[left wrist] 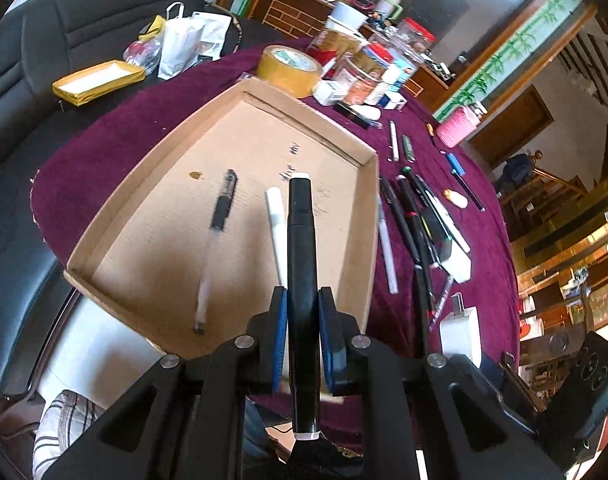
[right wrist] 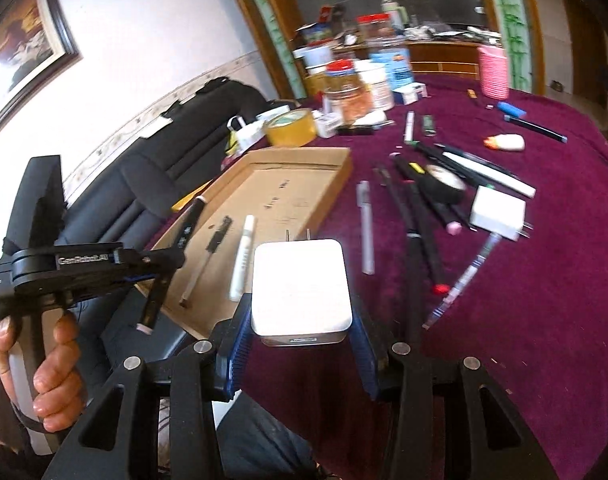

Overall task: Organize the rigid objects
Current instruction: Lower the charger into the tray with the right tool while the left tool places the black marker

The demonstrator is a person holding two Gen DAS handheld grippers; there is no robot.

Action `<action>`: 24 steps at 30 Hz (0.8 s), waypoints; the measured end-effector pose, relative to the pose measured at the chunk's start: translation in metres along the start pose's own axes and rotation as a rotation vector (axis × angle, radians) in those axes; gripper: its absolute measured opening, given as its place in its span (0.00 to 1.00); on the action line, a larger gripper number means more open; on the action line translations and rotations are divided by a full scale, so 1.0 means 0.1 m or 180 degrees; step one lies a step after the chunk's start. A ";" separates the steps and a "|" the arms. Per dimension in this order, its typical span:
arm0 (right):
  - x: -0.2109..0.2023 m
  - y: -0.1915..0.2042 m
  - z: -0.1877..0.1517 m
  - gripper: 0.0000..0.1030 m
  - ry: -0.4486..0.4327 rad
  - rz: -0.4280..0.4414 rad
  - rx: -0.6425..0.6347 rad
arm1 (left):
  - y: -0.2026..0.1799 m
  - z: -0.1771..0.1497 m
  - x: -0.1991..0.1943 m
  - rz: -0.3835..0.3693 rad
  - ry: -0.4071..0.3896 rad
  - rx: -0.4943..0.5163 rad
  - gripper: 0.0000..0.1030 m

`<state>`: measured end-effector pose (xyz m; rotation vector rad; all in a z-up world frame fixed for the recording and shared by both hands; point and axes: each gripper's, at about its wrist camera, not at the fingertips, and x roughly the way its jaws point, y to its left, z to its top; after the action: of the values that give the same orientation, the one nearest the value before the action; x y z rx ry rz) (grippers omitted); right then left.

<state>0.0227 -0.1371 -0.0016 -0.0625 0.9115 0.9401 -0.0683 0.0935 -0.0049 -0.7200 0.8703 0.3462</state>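
Over the near edge of the cardboard tray (left wrist: 356, 216), the left gripper (left wrist: 303, 334) has its blue pads clenched on a fat black marker (left wrist: 301, 264), which sticks out forward above the tray floor and also pokes back behind the fingers. The right gripper (right wrist: 300, 344) hangs just to the right of the tray's near corner, grasping a white plug-in charger (right wrist: 301, 286) by its sides, prongs pointing away toward the tray. Inside the tray already lie a clear pen with a black cap (left wrist: 218, 236) and a white pen (left wrist: 277, 232), the white one almost directly beneath the marker. From where I stand, the likeliest trouble is the marker: it is held near its middle between narrow pads, so a slackened grip could let it pivot or drop nose-first, strike the white pen and roll both about, or bounce over the low wall on the tray's right side into the row of loose pens (left wrist: 408, 216) lying on the purple cloth (left wrist: 484, 240) there. The charger worries me too; it looks smooth and blocky, pinched only at its near end, so it might twist out as it swings over the tray wall, or its prongs could catch the cardboard lip and shove the light tray sideways. The two grippers sit close together by the same corner, and if both head in at once they may knock each other. A second white charger (right wrist: 498, 212) lies right of the tray, among the pens, not yet collected.
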 end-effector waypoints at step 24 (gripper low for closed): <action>1.49 0.27 0.87 0.47 0.0572 0.0213 -0.0358 | 0.19 0.34 0.67 0.0296 0.0356 -0.0035 0.14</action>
<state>0.0981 0.0152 -0.0415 -0.2165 1.0308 1.0599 -0.0185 0.1309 -0.0511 -0.7155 1.0106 0.3968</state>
